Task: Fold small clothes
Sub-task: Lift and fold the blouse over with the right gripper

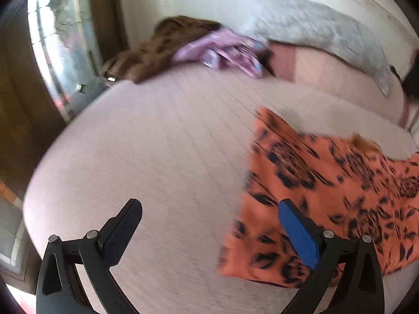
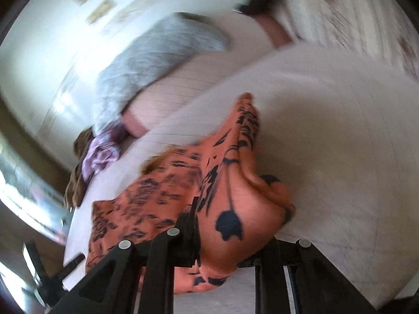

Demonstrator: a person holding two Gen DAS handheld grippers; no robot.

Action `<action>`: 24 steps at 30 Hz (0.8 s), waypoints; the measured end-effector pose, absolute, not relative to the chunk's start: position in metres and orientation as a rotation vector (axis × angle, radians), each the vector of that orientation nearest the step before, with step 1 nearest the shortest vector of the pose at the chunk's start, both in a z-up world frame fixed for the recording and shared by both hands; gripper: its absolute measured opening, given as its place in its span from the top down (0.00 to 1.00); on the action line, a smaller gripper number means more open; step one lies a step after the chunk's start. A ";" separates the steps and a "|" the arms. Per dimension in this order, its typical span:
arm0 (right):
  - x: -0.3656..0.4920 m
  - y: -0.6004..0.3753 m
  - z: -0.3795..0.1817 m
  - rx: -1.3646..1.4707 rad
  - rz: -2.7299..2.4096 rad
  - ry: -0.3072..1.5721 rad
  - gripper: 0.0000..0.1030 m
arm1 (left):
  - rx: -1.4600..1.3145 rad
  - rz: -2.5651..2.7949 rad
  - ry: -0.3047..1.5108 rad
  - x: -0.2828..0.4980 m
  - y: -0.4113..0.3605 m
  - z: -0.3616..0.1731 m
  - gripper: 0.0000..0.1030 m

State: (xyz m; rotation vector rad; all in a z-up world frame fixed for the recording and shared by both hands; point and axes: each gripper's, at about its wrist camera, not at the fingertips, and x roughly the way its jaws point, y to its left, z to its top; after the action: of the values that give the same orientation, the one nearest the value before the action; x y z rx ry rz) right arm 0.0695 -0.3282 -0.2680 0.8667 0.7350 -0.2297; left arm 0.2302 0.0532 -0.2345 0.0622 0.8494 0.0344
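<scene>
An orange garment with a dark floral print (image 1: 327, 196) lies spread on the pale pink bed sheet (image 1: 157, 144), at the right of the left wrist view. My left gripper (image 1: 209, 209) hovers over the sheet, open and holding nothing, and its blue-padded right finger (image 1: 298, 233) stands over the garment's left edge. In the right wrist view, a bunched fold of the same orange garment (image 2: 157, 196) rises off the bed between the jaws of my right gripper (image 2: 230, 225), which is shut on it. The cloth hides the right finger's tip. Both views are blurred.
At the far end of the bed lie a brown garment (image 1: 146, 49) and a crumpled lilac garment (image 1: 222, 49). A grey pillow (image 1: 314, 31) leans against the white wall. A window (image 1: 60, 52) and the bed's left edge are at the left.
</scene>
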 end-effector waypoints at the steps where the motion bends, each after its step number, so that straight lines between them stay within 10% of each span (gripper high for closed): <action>1: 0.078 -0.320 -0.255 0.845 -0.199 0.731 0.81 | 0.061 0.074 0.836 0.231 0.063 -0.231 0.00; 12: 0.167 -0.166 -0.211 0.832 0.149 0.772 0.80 | 0.002 0.358 0.775 0.245 0.155 -0.222 0.00; 14: 0.183 -0.129 -0.224 0.843 0.224 0.842 0.74 | -0.028 0.378 0.796 0.249 0.165 -0.226 0.00; 18: 0.199 -0.062 -0.268 0.915 0.424 1.036 0.30 | -0.072 0.362 0.805 0.251 0.168 -0.228 0.00; 24: 0.161 -0.085 -0.255 0.942 0.624 0.949 0.25 | -0.074 0.200 0.753 0.246 0.138 -0.218 0.00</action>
State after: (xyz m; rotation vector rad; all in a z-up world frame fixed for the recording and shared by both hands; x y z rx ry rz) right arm 0.1613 -0.0849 -0.2550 0.9421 0.9491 0.6242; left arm 0.2457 0.1377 -0.2180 -0.0737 0.7532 0.1997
